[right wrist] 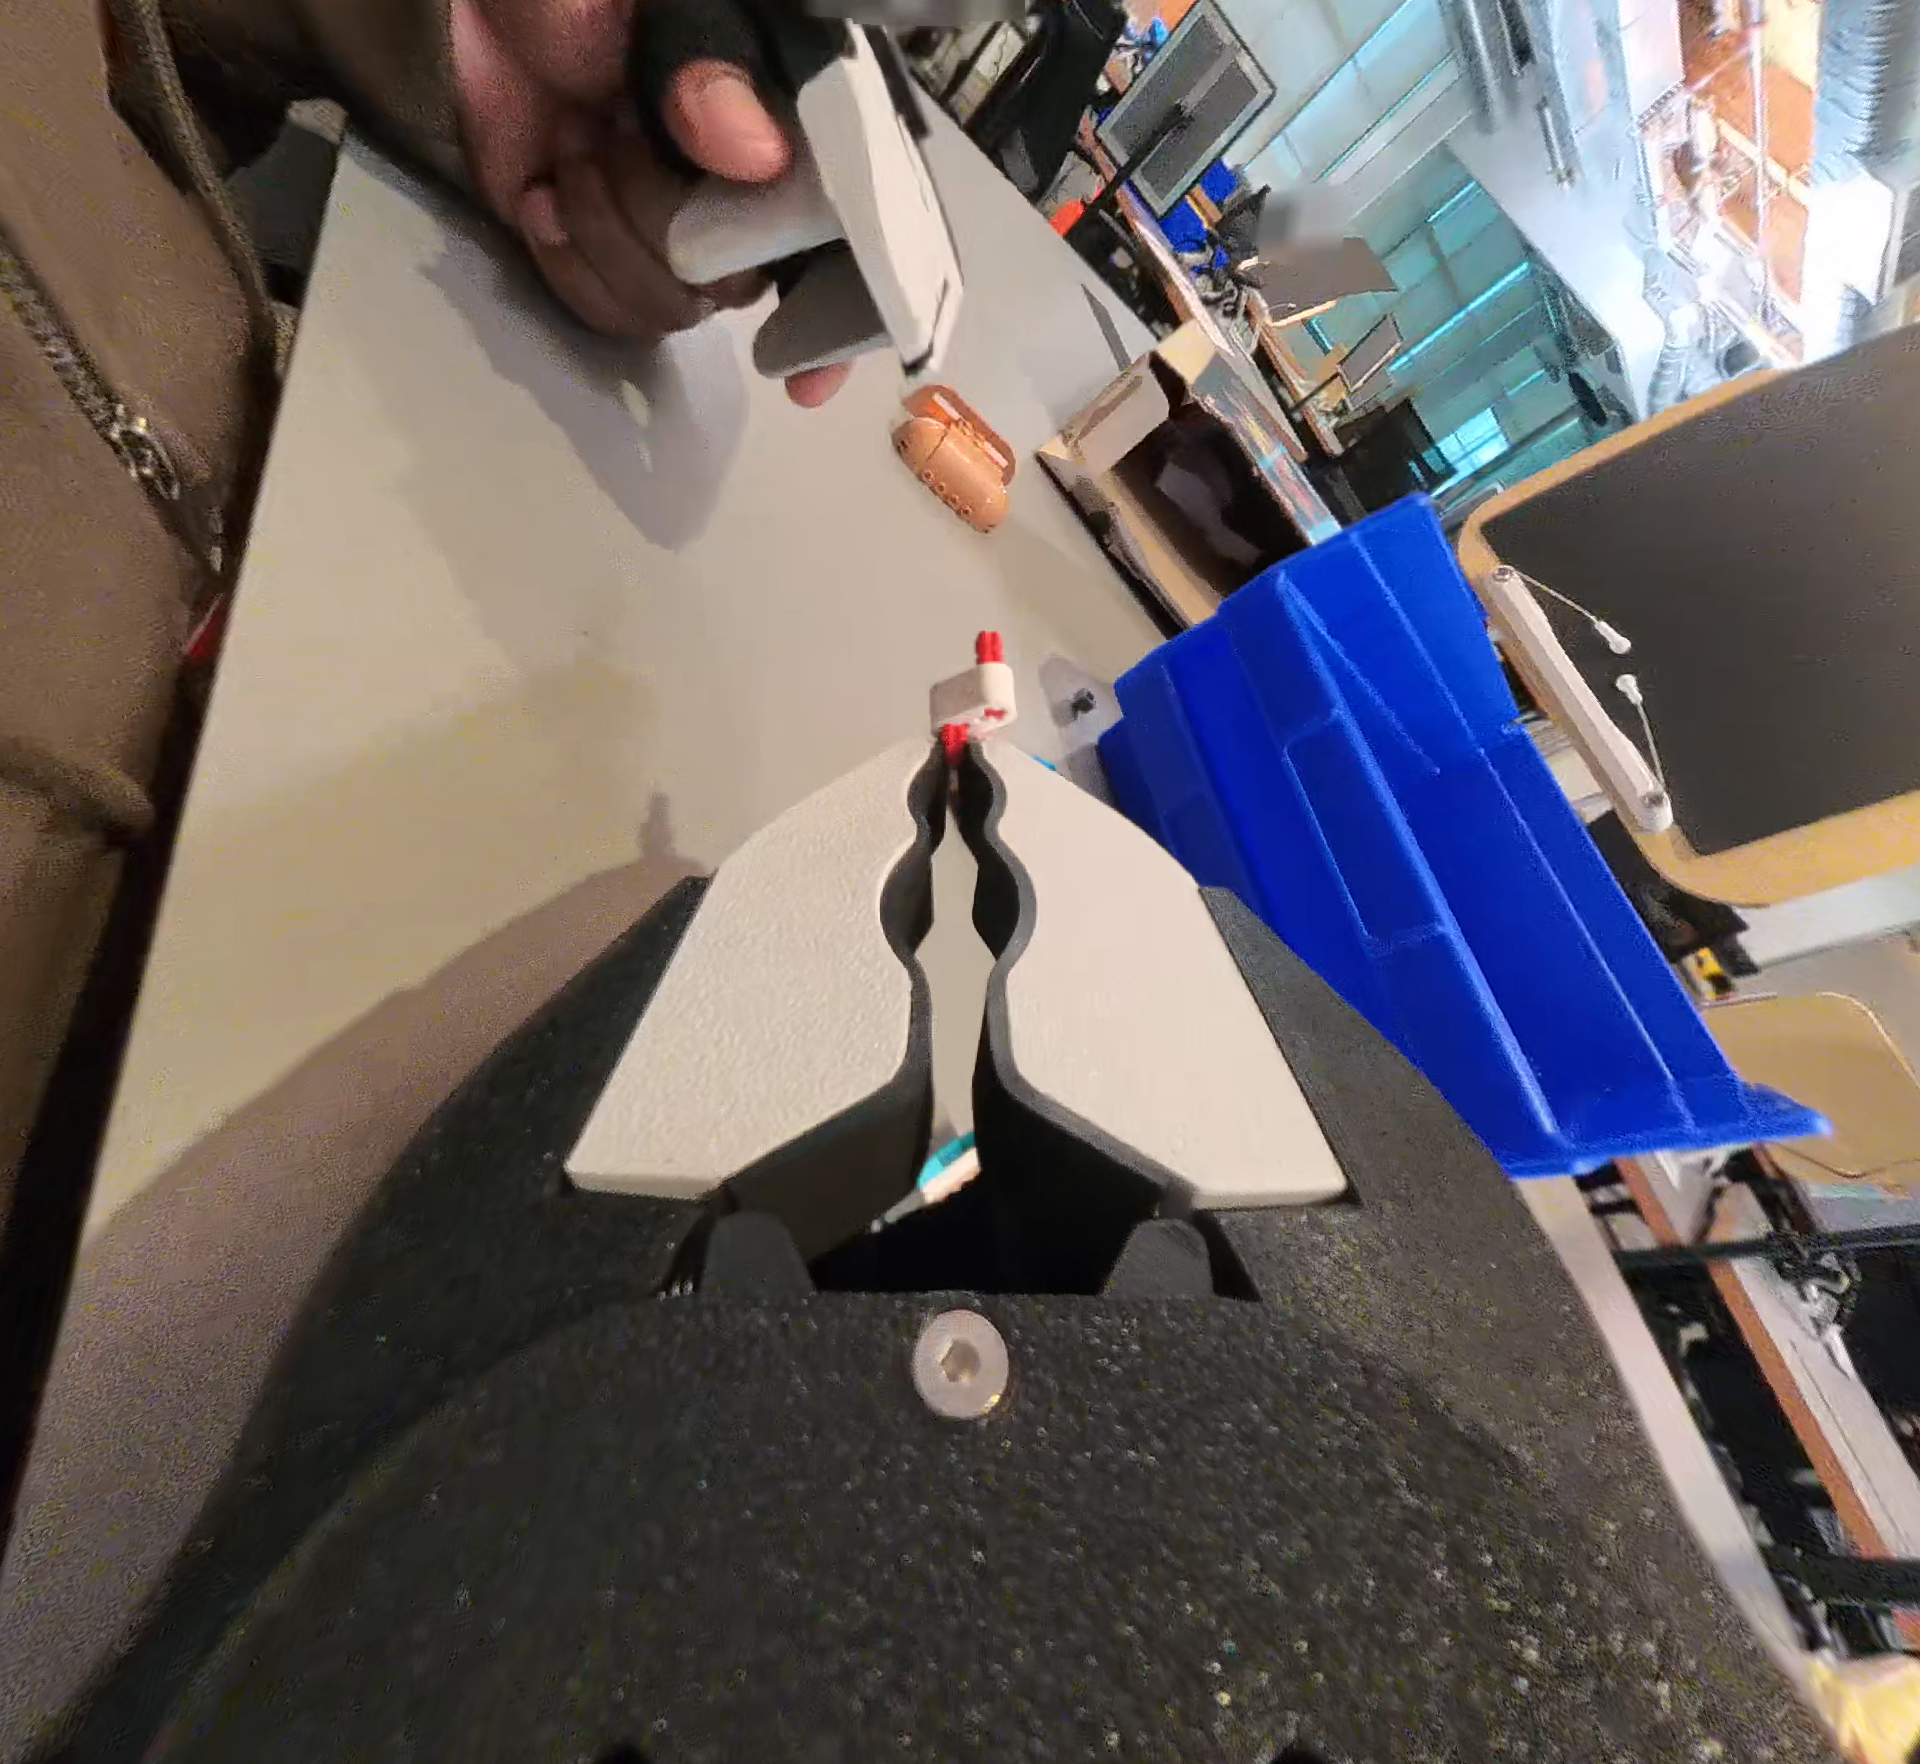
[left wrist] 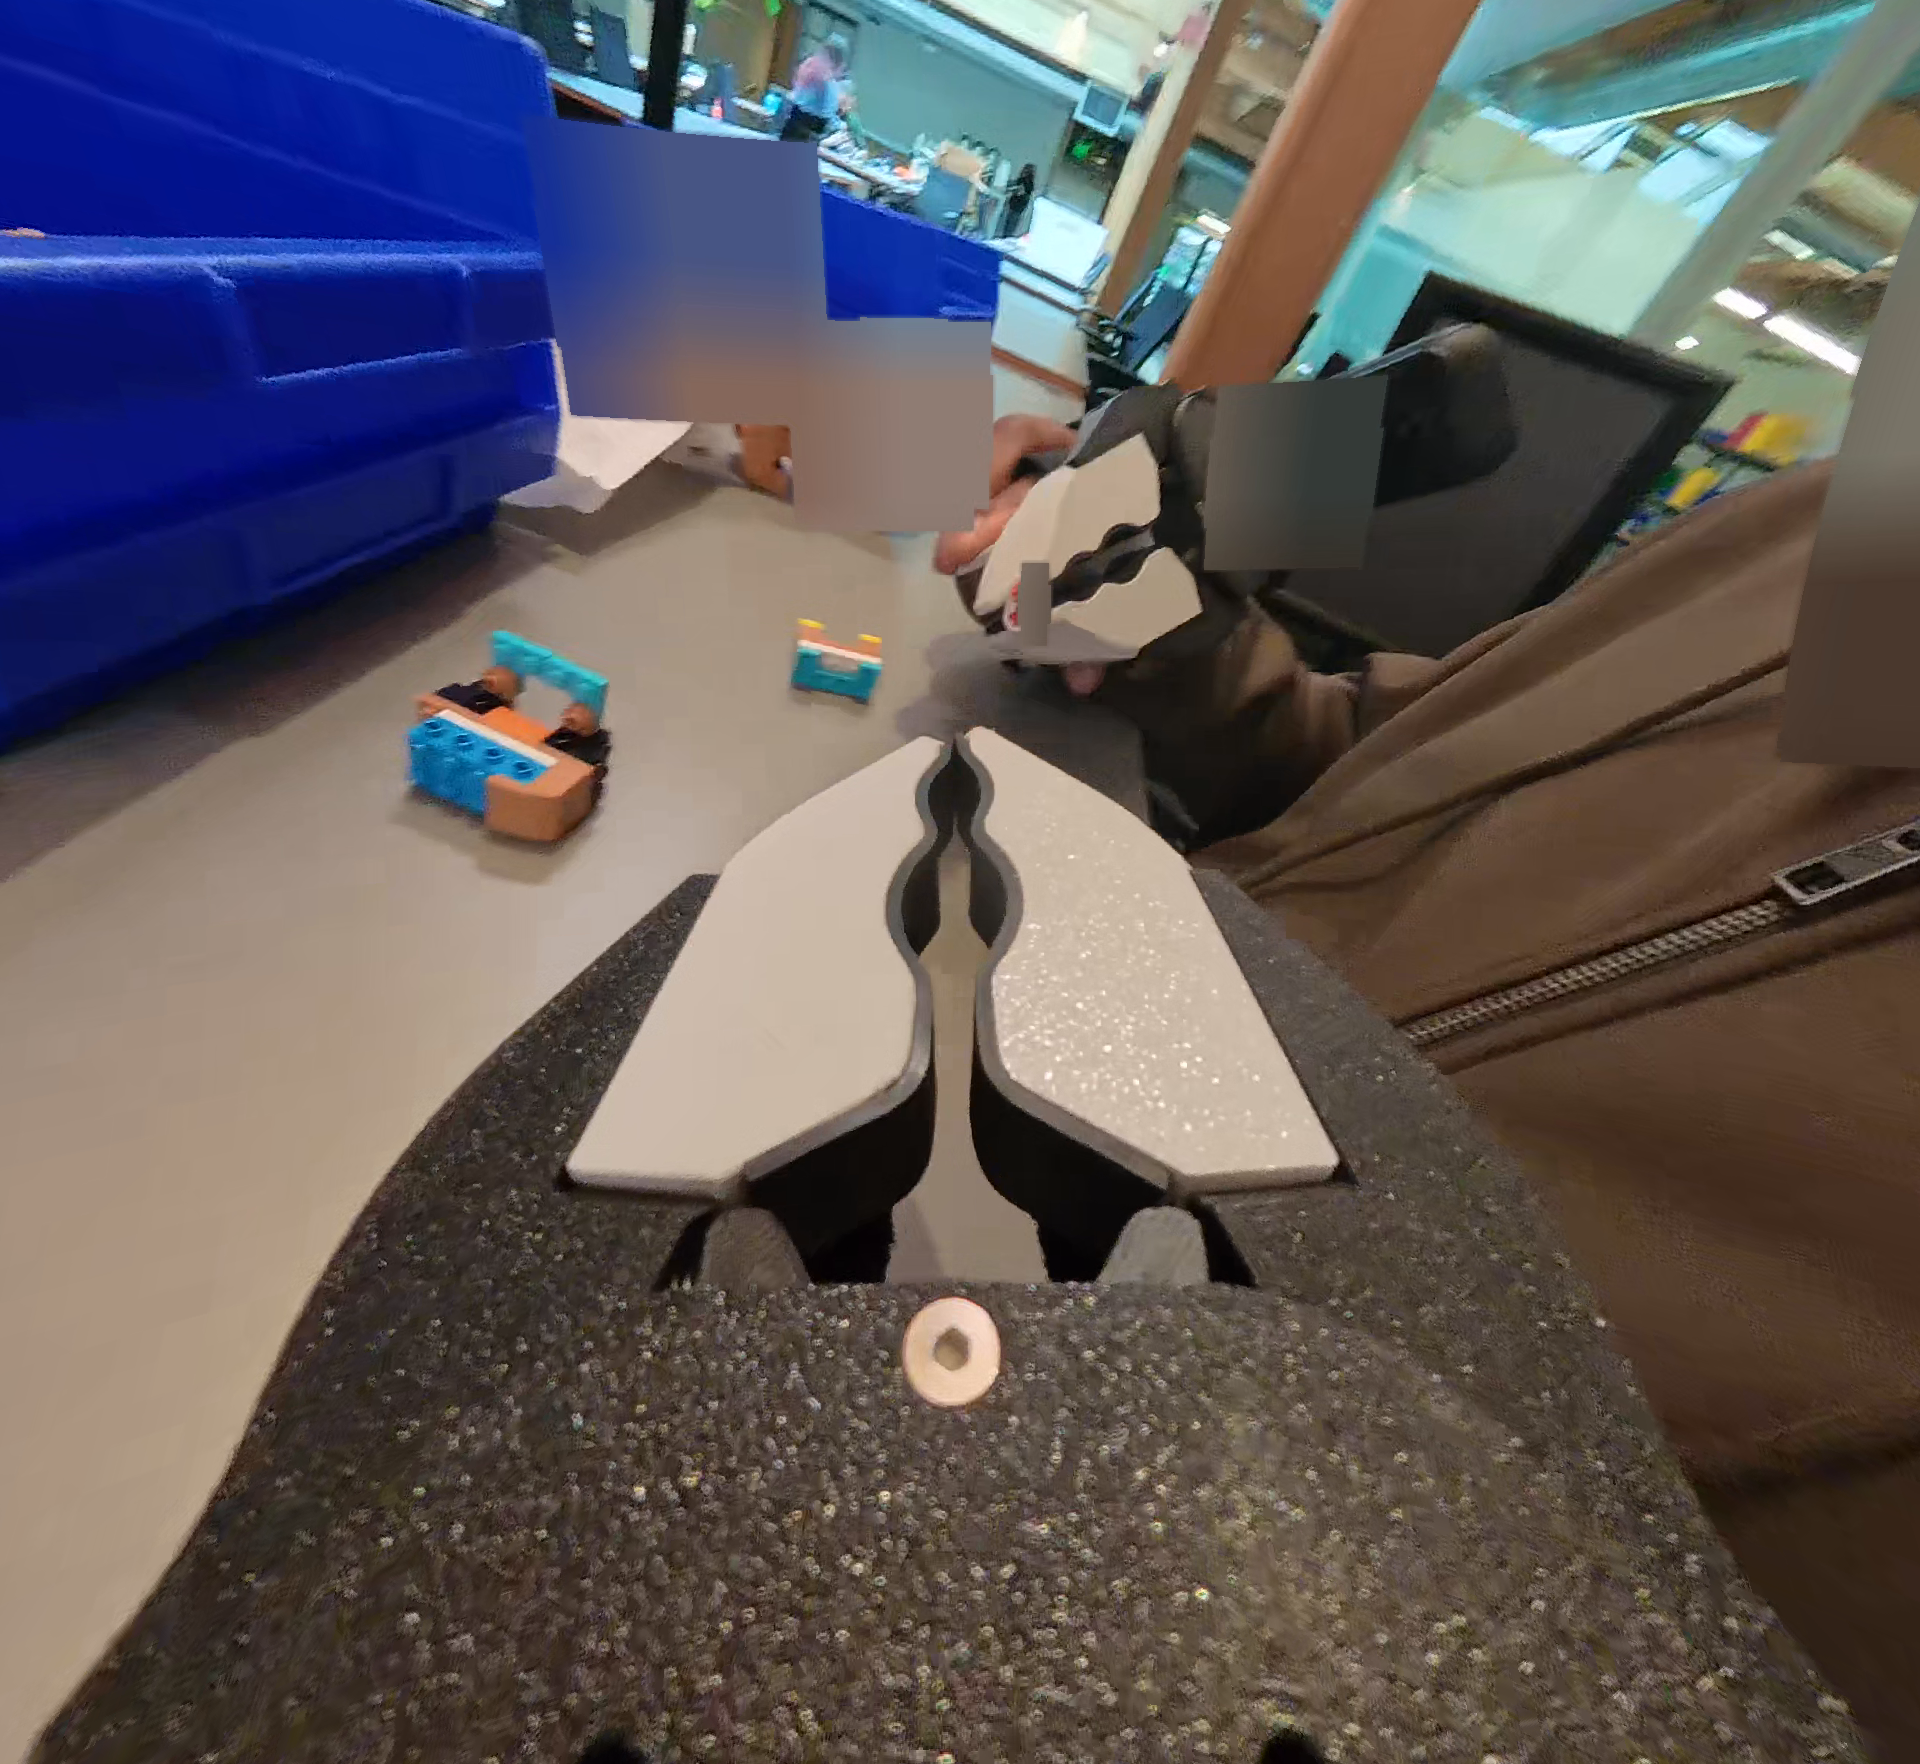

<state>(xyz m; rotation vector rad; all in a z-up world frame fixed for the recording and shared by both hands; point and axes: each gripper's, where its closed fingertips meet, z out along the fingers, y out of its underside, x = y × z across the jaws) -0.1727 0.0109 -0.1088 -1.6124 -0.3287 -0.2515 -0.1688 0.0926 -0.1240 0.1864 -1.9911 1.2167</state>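
Hugging surface (left wrist: 260,1039) left edge: blue bin (left wrist: 260,364), toy brick car (left wrist: 509,758) beside, small brick block (left wrist: 837,665) further right, open grey room around. Left tool (left wrist: 958,746) closed, empty, level above surface. Right tool (right wrist: 956,750) pinched on white-red brick piece (right wrist: 975,698), tilted near bin.

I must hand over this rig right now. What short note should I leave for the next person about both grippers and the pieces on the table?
Left gripper: shut, nothing in it, held over the grey table.
Right gripper: shut on the red pin of a small white piece, close to the blue bin.
Lying on the table: blue-and-orange brick build, small teal piece, tan rounded piece.
Open cardboard box stands beyond the tan piece.
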